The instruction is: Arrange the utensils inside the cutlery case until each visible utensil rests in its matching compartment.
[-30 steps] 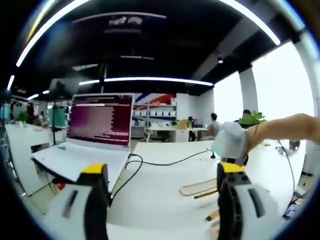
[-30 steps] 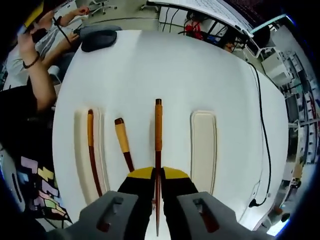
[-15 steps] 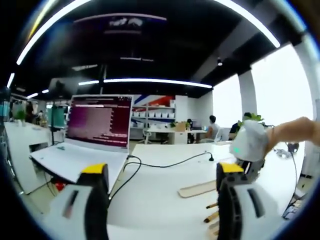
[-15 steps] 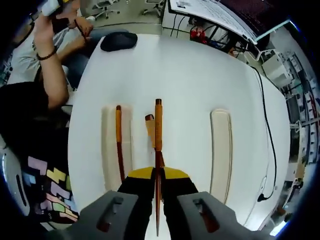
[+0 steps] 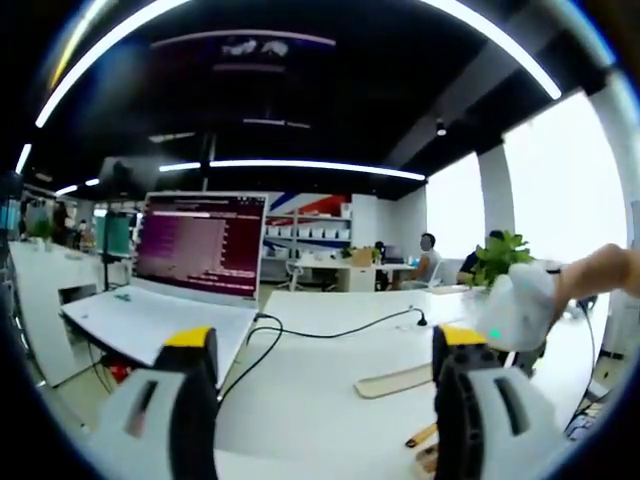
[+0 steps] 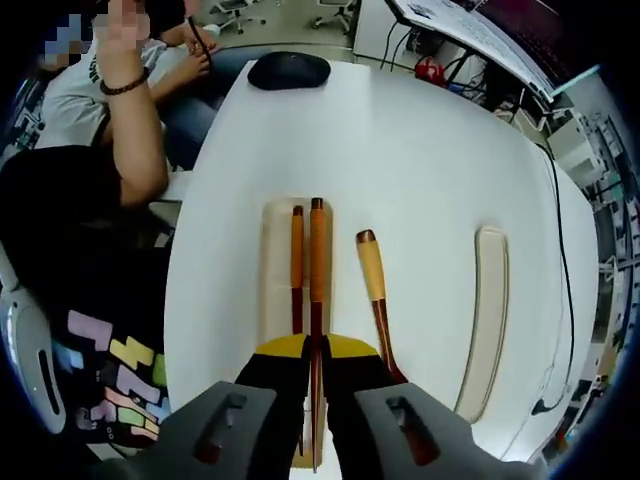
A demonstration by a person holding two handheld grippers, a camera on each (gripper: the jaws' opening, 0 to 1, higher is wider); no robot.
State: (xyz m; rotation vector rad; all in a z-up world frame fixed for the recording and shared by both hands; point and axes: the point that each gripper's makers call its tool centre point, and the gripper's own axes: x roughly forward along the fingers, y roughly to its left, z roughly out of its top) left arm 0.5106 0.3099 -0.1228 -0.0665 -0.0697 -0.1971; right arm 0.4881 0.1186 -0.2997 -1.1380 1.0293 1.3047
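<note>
My right gripper (image 6: 315, 348) is shut on a long chopstick (image 6: 316, 260) with an orange top and a dark red shaft. It hangs over a beige case compartment (image 6: 272, 270), close beside a matching chopstick (image 6: 297, 255) that lies in it. A utensil with a pale yellow handle (image 6: 371, 278) lies on the white table to the right of that compartment. A second beige compartment (image 6: 488, 320) lies further right and holds nothing. My left gripper (image 5: 325, 345) is open above the table; in its view I see the right gripper in a hand (image 5: 520, 310), a beige tray (image 5: 395, 380) and a utensil tip (image 5: 422, 435).
A black mouse-shaped object (image 6: 288, 70) sits at the far end of the table (image 6: 400, 150). A seated person (image 6: 110, 110) is by the left edge. An open laptop (image 5: 195, 255) with a black cable (image 5: 300, 335) stands left of the left gripper.
The right gripper has carried the chopstick sideways, from between the compartments to over the one with the matching chopstick. In the left gripper view the right gripper has drifted right.
</note>
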